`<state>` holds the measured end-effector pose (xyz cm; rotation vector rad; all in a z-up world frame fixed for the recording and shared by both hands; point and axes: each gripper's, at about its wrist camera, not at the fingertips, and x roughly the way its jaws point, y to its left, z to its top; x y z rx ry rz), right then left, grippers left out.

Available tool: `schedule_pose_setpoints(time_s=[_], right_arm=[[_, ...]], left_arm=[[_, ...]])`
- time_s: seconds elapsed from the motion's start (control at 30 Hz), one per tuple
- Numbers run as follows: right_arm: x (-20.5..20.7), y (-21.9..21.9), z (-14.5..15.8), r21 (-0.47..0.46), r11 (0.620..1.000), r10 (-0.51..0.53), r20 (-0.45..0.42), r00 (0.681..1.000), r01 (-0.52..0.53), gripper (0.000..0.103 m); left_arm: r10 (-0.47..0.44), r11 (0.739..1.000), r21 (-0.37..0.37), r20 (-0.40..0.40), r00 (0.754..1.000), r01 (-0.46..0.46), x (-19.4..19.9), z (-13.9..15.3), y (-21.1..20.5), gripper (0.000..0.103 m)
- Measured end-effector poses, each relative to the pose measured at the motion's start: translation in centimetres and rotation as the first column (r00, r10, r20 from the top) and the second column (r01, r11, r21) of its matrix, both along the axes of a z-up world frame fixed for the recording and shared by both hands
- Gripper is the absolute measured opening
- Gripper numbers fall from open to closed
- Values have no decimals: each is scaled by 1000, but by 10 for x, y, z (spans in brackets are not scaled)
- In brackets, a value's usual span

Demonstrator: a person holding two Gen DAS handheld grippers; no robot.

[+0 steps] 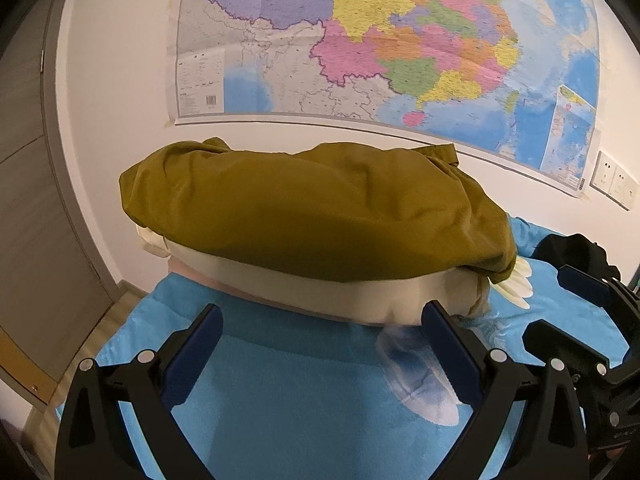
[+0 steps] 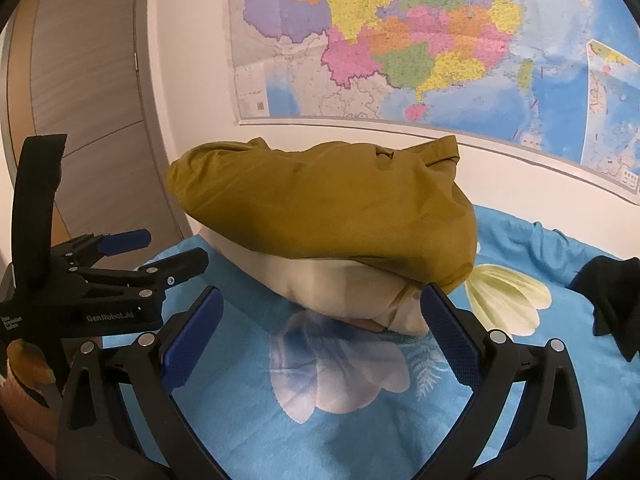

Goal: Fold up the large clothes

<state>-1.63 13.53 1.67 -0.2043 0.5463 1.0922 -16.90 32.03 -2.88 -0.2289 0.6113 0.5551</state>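
On blue sheet (image 1: 300, 400): olive garment (image 1: 312, 216) folded atop cream one (image 1: 360, 296); left gripper (image 1: 322, 316), right gripper (image 2: 320, 300) both wide, empty.

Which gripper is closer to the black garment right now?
Right. The right gripper has the black garment just off its right side; the left gripper sits farther away, beyond the right one.

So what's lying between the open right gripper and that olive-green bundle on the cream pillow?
Only bare blue floral bedsheet separates right gripper from olive-green bundle, in the right wrist view.
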Motion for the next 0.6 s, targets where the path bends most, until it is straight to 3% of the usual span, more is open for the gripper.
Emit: schedule_pose_setpoints(time_s=[0.6], right_arm=[[-12,-12,-3,5,1000,-10,1,1000,10,97]], left_arm=[[3,1000,-10,7,1000,-3,-11,-2,-12,96]])
